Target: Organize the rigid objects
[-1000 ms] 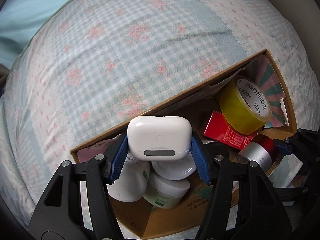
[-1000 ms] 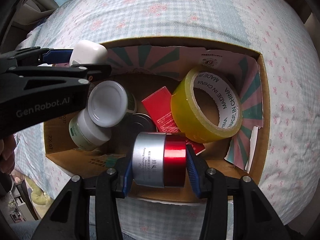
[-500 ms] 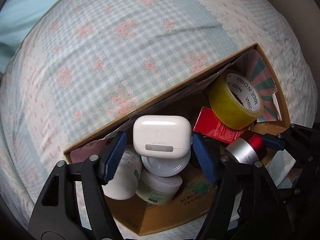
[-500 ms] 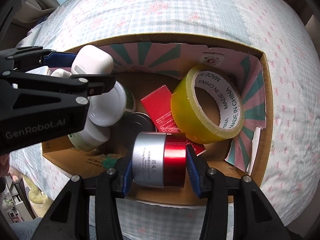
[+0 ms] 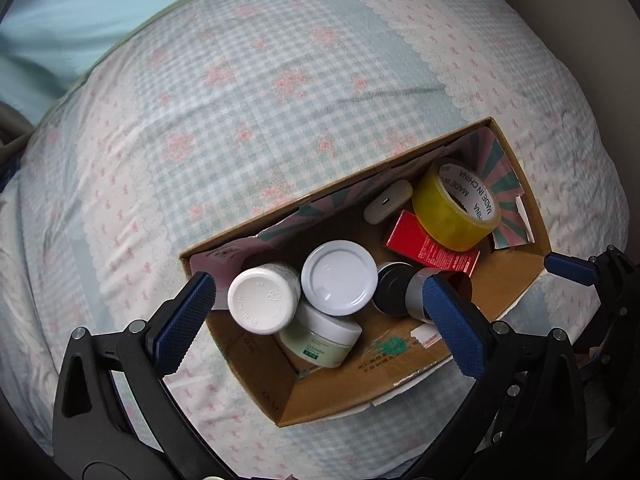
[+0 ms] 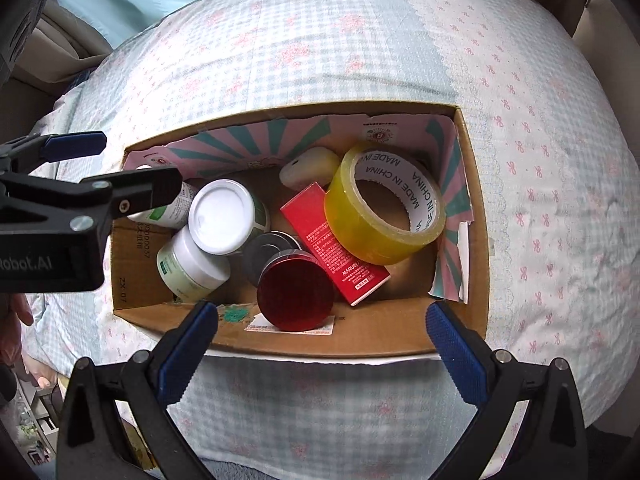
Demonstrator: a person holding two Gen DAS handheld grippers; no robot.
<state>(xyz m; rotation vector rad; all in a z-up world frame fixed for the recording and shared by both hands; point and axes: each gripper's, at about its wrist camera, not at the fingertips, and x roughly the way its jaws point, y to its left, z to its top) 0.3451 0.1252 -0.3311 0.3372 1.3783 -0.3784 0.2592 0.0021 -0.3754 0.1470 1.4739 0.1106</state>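
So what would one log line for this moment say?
left gripper: open, nothing held | right gripper: open, nothing held | white case, red tin: in cardboard box

I am counting one open brown cardboard box (image 6: 476,216) and, inside it, one roll of yellow packing tape (image 6: 380,208), one flat red rectangular carton (image 6: 336,248), one small white rounded plastic case (image 6: 310,168), one red-ended metal cylinder (image 6: 296,296), one dark round tin (image 6: 268,246), and three white-capped containers: a wide-lidded jar (image 6: 222,216), a pale green cream jar (image 6: 188,268) and a white bottle (image 5: 262,298).
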